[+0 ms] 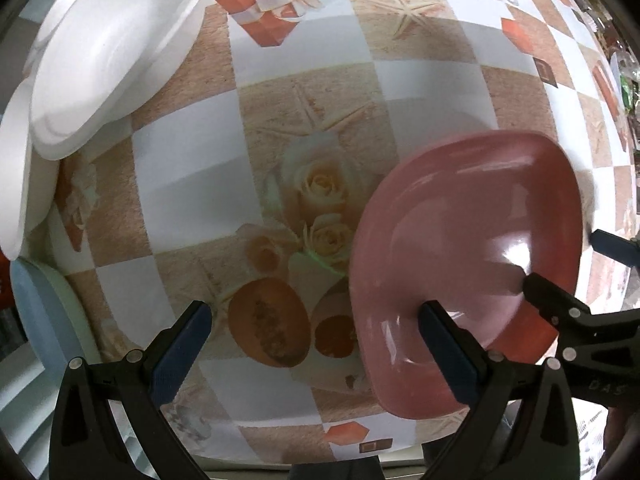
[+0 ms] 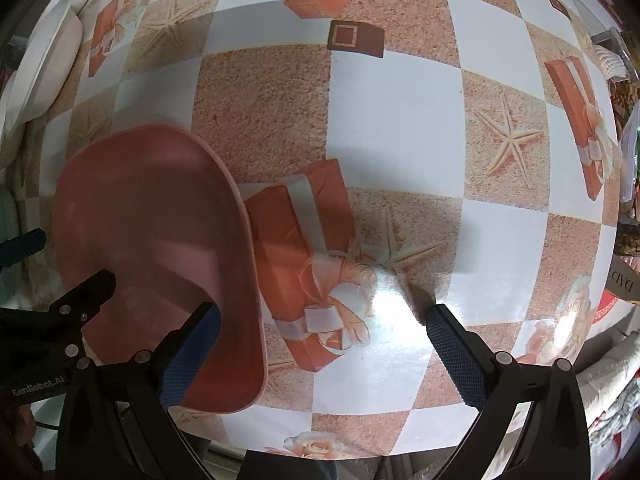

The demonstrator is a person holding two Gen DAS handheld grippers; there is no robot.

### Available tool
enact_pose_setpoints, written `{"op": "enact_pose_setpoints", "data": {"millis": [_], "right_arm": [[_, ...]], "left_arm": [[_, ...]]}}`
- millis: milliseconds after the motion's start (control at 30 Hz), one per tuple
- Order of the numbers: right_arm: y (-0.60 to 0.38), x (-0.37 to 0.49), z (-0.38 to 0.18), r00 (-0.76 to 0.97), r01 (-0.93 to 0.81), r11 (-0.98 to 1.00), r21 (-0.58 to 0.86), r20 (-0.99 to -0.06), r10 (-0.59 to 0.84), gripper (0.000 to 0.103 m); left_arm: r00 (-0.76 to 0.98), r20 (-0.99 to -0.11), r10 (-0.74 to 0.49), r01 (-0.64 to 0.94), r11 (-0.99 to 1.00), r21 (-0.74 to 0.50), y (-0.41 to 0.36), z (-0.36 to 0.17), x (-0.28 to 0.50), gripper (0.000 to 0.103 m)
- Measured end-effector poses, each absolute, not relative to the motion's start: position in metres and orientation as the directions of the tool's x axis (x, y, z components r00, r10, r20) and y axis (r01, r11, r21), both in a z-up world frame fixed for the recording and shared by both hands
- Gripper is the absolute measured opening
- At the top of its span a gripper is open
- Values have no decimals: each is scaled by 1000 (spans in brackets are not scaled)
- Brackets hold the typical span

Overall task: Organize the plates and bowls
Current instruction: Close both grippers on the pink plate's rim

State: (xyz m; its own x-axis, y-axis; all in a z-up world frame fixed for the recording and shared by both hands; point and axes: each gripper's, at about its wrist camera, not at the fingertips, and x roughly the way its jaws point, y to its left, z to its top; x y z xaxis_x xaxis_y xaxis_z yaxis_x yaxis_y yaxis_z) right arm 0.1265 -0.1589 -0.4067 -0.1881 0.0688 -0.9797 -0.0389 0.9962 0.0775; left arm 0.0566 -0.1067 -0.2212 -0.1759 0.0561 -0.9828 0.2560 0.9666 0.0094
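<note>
Nearest the cameras, the left gripper [image 1: 316,312] and the right gripper [image 2: 324,316] both stand with jaws spread wide, and neither pinches anything. Each straddles one edge of the glossy pink shallow plastic dish [image 1: 472,220]. The left gripper's right finger lies over the dish's left rim and its other finger over the cloth. The right gripper's left finger reaches over the dish's basin and its other finger stands beyond the rim. Whether any pad actually touches the dish cannot be told. The dish lies between the two tools at the near edge of the table. This placement suggests that it is the piece now being taken up or just set down. The glossy checked tablecloth printed with roses, starfish and gift boxes [image 1: 312,100] lies bare around the dish. At the near left sits a pale blue round plate [image 1: 36,312]. At the far left lie overlapping white foam plates [image 1: 120,48], probably the gathering pile for sorted pieces.
</note>
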Motion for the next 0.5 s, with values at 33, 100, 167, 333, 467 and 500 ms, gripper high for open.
{"op": "enact_pose_setpoints", "data": {"millis": [33,100,167,333,467,500], "right_arm": [[-162,120,-409,-186,-34,996,81,-980,73,103],[-164,121,-410,-182,-34,996,81,-981,73,103],[-164,117,-408,-168,-30,996,79,-983,73,103],[-168,117,-406,-187,-22,997,81,-979,75,103],[-172,122,-405,-173,12,997,80,-982,81,93],[-173,127,-406,-163,7,996,86,-983,86,89]], "left_arm": [[-180,-983,46,249,969,0,-108,-222,60,103],[-177,-983,45,251,968,0,-107,-220,61,103],[-173,-984,39,244,970,-5,-105,-222,61,103],[-203,-979,35,194,981,-6,-98,-233,62,103],[-210,-977,44,198,980,2,-98,-234,66,97],[-199,-979,38,213,977,-5,-102,-232,65,92]]}}
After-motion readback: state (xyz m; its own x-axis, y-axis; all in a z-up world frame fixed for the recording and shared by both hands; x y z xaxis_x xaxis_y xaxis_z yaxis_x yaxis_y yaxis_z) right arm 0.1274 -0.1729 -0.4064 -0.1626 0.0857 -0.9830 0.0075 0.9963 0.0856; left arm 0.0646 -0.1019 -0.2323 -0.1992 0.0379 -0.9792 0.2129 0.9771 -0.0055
